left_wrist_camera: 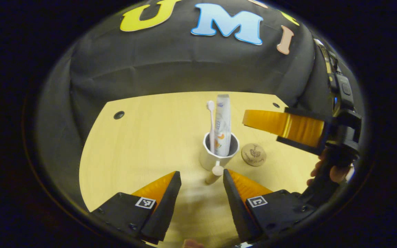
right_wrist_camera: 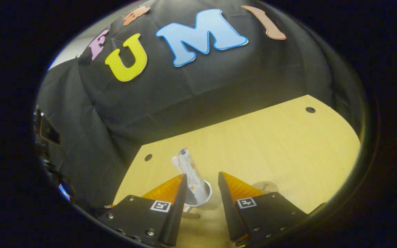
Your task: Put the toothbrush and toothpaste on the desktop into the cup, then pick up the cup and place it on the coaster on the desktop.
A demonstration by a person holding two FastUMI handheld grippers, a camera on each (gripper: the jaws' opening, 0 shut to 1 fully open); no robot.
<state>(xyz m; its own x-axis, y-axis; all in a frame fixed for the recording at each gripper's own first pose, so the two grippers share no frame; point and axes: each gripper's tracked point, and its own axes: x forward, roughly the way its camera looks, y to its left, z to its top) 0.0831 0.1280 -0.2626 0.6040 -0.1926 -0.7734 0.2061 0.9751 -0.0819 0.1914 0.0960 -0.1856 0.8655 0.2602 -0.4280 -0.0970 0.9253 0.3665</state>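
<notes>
Left gripper point(left_wrist_camera: 202, 182) sits at bottom centre, fingers apart around the white cup's wooden handle point(left_wrist_camera: 214, 174), not touching. White plastic cup point(left_wrist_camera: 218, 155) holds the white toothbrush point(left_wrist_camera: 211, 124) and toothpaste tube point(left_wrist_camera: 222, 125), mid-frame on the pale wooden desktop point(left_wrist_camera: 143, 144). Round wooden coaster point(left_wrist_camera: 253, 154) lies just right. Right gripper point(right_wrist_camera: 202, 187) hangs above, fingers apart.

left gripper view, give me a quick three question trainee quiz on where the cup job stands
1. True or false: the toothbrush and toothpaste already stand in the cup.
2. Where is the coaster?
A. under the cup
B. on the desktop beside the cup
C. inside the cup
3. Fill in: the left gripper is ____, with the cup's handle pointing toward the gap between its fingers.

Key: 1 true; 2 B; 3 open
</notes>
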